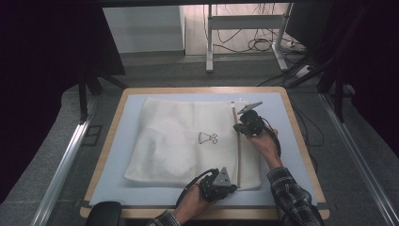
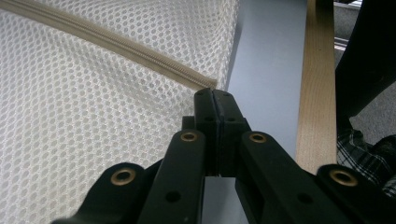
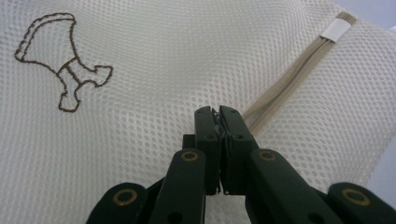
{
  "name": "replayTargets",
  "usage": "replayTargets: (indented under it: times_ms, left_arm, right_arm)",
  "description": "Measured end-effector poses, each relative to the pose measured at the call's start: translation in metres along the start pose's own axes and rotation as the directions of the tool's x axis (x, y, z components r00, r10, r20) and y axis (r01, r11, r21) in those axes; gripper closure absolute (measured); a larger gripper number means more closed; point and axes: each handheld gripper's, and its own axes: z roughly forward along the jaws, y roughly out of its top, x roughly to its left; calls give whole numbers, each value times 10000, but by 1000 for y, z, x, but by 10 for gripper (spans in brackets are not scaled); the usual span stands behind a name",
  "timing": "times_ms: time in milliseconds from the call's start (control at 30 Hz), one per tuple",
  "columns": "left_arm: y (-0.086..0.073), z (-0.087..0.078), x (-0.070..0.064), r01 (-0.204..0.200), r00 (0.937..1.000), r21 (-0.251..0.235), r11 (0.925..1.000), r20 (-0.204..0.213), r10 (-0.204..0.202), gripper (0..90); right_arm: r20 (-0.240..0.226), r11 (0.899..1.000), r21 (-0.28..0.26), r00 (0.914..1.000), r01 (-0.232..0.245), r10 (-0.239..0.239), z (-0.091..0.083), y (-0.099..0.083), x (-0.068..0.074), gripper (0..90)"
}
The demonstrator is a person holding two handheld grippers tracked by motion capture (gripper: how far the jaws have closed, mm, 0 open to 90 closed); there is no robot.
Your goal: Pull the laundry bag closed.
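Left gripper (image 2: 214,95) clamped on mesh bag (image 1: 179,141) at zipper (image 1: 238,150) near end; right gripper (image 3: 218,112) pinched on zipper farther along, likely the pull — zip travel looks unfinished.

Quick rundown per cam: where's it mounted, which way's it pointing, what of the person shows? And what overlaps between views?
High view: above the person's side, looking forward and down on the table; both forearms, left gripper and right gripper on a white mesh bag.
Left gripper view: along its shut jaws at the near end of the bag's zipper; a plaid sleeve shows.
Right gripper view: along its jaws on the zipper, beside a brown embroidered logo.
Shared: bag and zipper in all three.
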Motion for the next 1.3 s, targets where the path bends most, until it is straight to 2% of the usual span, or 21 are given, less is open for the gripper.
replayTargets:
  times_ms: [1300]
  left_arm:
    - [0, 0, -1, 13, 10000, -20, 10000, -30, -13, 898]
  right_arm:
    - [387, 9997, -21, 9989, -259, 260, 23, 28, -32, 864]
